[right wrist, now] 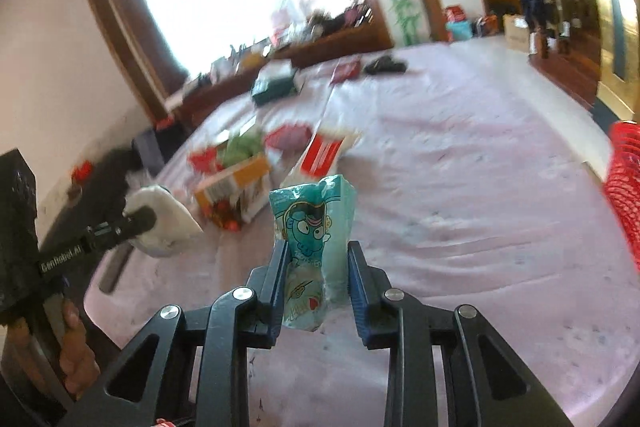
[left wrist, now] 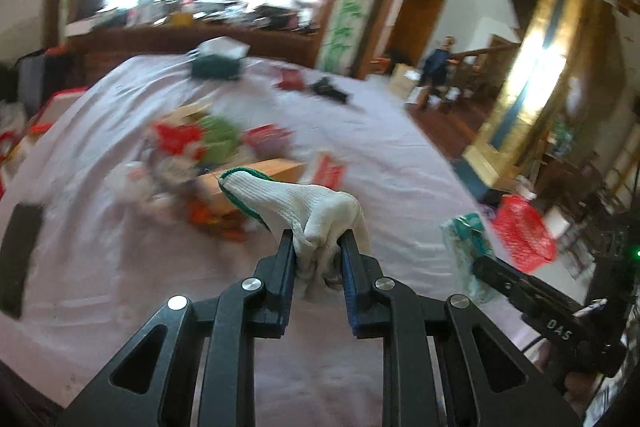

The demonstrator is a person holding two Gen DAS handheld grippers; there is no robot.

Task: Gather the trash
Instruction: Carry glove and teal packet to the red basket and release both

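My left gripper (left wrist: pixel 318 239) is shut on a white knit glove (left wrist: pixel 308 203) with a green cuff, held above the pink cloth-covered table (left wrist: pixel 380 155). My right gripper (right wrist: pixel 316 251) is shut on a teal snack packet (right wrist: pixel 316 223) with a cartoon face, held upright above the table (right wrist: pixel 460 167). The right gripper and its packet (left wrist: pixel 468 247) show at the right of the left wrist view. The left gripper and glove (right wrist: pixel 160 223) show at the left of the right wrist view. A red mesh bag (left wrist: pixel 524 231) hangs past the table's right edge.
A pile of wrappers and a cardboard box (left wrist: pixel 224 167) lies mid-table, with a red-and-white packet (right wrist: pixel 324 151) beside it. A dark box (left wrist: pixel 216 63), red packet and black object lie at the far side. A person (left wrist: pixel 438 63) stands by the doorway.
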